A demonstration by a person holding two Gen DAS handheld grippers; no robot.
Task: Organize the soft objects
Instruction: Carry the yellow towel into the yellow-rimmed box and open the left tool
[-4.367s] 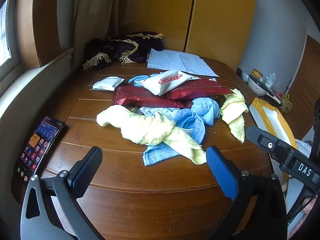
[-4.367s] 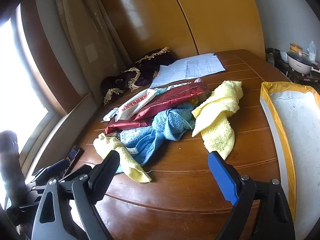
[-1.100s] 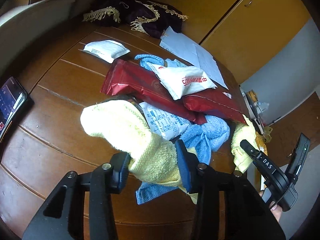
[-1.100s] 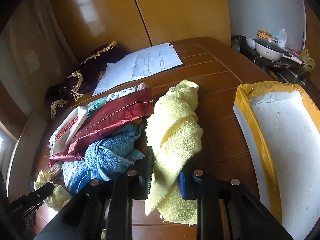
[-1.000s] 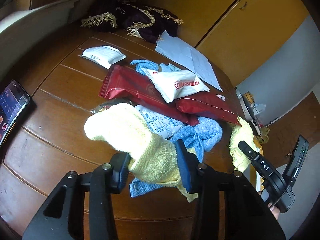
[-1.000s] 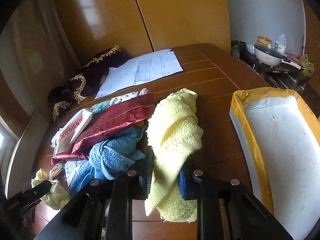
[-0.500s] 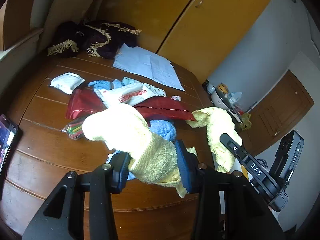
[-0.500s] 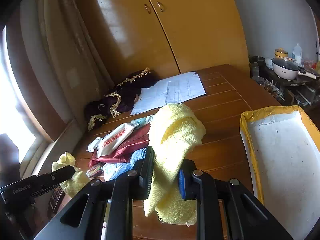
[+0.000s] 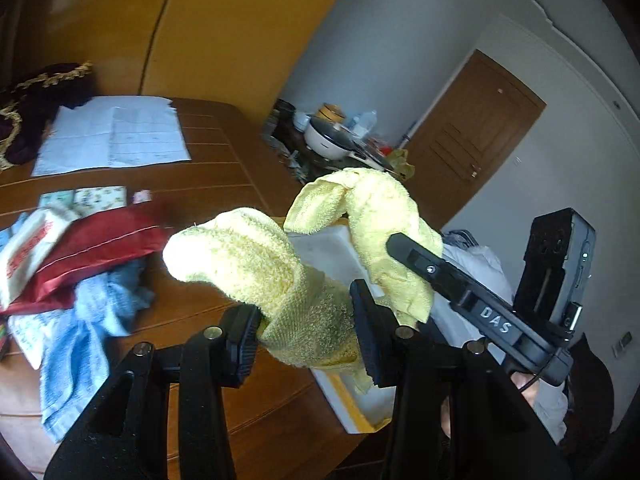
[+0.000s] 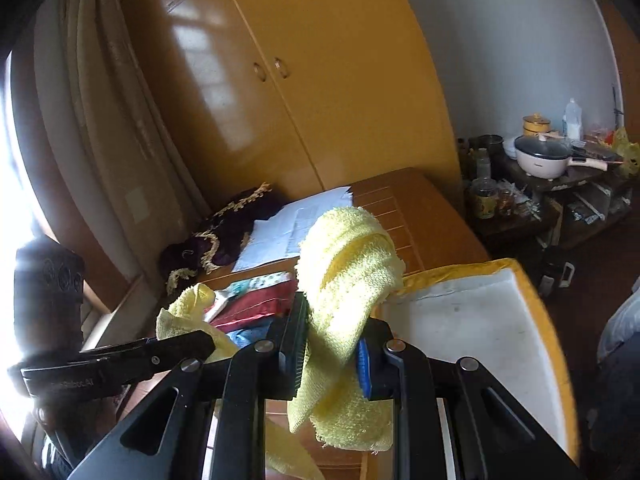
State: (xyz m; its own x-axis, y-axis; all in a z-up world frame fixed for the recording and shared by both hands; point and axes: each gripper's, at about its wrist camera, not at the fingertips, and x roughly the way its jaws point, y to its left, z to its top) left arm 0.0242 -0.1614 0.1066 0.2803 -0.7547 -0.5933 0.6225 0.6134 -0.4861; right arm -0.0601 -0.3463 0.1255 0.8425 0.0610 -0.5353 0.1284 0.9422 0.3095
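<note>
My left gripper is shut on a yellow towel and holds it up in the air over the table's right side. My right gripper is shut on a second yellow towel, which also shows in the left wrist view. Both towels hang near a white foam box with yellow tape, seen behind the towels in the left wrist view. A blue towel lies on the wooden table.
Red snack bags, white packets and papers lie on the table. A dark fringed cloth is at the back by the wardrobe. A low stand with a cooker is at the right.
Both grippers closed on the yellow towels, lifted them off the table and swung them right, toward the foam box. The blue towel and snack bags stayed on the table.
</note>
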